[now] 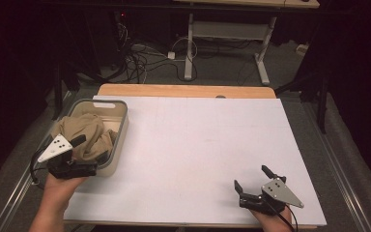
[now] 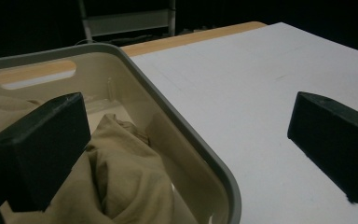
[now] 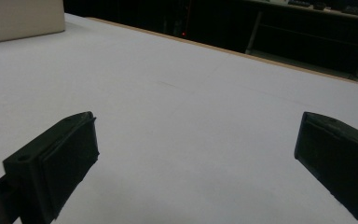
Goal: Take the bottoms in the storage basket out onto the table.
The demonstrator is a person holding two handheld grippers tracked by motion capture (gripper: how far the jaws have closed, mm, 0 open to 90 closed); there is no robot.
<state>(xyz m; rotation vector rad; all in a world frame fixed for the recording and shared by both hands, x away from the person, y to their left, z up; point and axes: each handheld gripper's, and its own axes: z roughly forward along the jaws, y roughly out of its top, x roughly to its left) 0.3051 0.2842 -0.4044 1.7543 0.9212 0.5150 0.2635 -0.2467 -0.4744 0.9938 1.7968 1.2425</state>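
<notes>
High view: a grey bin [image 1: 121,126] stands at the 9 o'clock side of the white table sheet [image 1: 198,145], and a crumpled tan cloth [image 1: 84,133] lies heaped inside it, rising above the rim. The left gripper [image 1: 89,153] sits at the bin's near corner, at 6 o'clock of the cloth. Its jaws are spread; one reaches over the cloth, the other looks to lie at or outside the rim. The right gripper [image 1: 251,179] rests low at 5 o'clock of the sheet, well apart from the bin, jaws spread and holding nothing.

Left gripper view: the bin's rim [image 2: 186,135] runs between the two jaws. The left-hand jaw hangs just over the cloth [image 2: 121,177]; contact cannot be confirmed. The right-hand jaw stands over bare sheet.

Right gripper view: open jaws over bare sheet, with the bin's wall [image 3: 21,18] at 11 o'clock.

Assessment of handling: the cloth appears light, soft and limp, with no stiffness to hold shape. It should not slip from rubbery pads, nor break. It will likely drape and trail when lifted, and may drag on the rim. A raised fold near the heap's top, toward 12 o'clock of the left gripper, offers the best bite. Both jaws must be inside the rim first, otherwise they would close on the bin wall.
</notes>
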